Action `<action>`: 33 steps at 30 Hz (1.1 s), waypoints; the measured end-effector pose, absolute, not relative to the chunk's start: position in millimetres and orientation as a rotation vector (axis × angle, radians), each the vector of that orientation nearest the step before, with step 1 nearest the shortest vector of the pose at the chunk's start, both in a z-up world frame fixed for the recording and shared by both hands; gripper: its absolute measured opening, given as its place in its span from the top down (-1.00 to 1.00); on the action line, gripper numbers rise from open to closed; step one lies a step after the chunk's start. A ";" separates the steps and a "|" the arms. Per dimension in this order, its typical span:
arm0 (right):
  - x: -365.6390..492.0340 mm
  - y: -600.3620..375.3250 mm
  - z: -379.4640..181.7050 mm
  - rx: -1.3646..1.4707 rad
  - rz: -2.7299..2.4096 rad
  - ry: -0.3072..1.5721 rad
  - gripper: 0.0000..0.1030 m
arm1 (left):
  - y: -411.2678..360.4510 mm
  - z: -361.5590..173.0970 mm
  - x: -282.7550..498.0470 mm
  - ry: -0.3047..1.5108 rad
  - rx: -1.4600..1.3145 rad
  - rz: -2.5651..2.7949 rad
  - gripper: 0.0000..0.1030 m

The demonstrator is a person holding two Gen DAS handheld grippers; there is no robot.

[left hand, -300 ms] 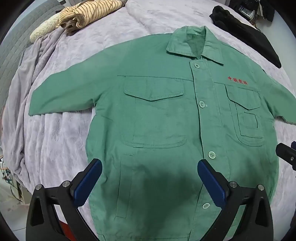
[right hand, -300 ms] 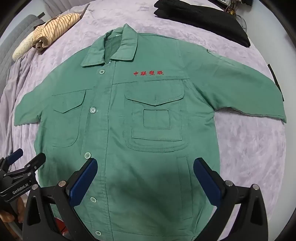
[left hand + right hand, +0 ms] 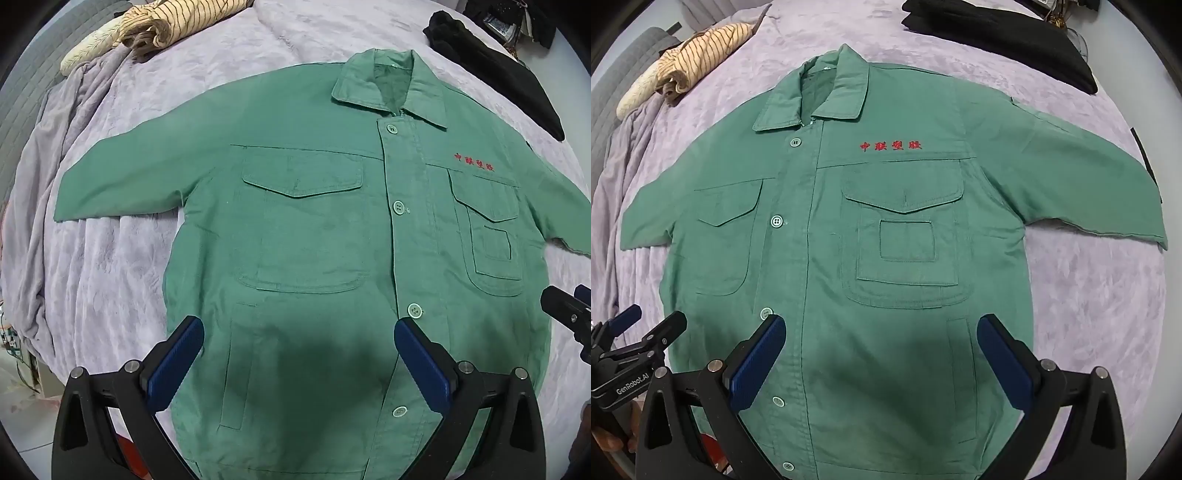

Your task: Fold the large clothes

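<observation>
Nothing shifted: one green jacket [image 3: 886,258] flat, two tongs open above.

The jacket [image 3: 886,258] is plain green with red lettering [image 3: 891,146] on the chest. The blanket [image 3: 1089,295] is pale lilac. A cream garment [image 3: 177,22] carries dark stripes; another garment [image 3: 997,40] is black.

Bed [image 3: 110,258] with clothes laid out

Green jacket [image 3: 314,240] flat beyond the tongs; striped garment [image 3: 177,22] far left, black clothes [image 3: 997,33] far right.
</observation>
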State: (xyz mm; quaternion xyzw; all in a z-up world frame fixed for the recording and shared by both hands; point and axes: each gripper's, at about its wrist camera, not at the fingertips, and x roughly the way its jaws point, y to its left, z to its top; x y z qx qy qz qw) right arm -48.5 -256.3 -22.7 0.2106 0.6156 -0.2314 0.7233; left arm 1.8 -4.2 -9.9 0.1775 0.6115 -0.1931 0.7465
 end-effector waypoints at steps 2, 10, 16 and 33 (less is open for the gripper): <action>-46.3 -251.6 -23.8 0.464 -0.520 1.359 -1.00 | -4.5 -8.8 4.3 1.325 0.403 -0.414 -1.00; -47.0 -255.3 -23.7 0.482 -0.533 1.369 -1.00 | -9.6 -9.9 7.7 1.332 0.409 -0.418 -1.00; -46.1 -254.2 -24.2 0.477 -0.544 1.379 -1.00 | -13.1 -12.3 4.5 1.345 0.422 -0.431 -1.00; -46.2 -253.3 -24.7 0.478 -0.541 1.369 -1.00 | -11.7 -10.8 1.7 1.347 0.419 -0.419 -1.00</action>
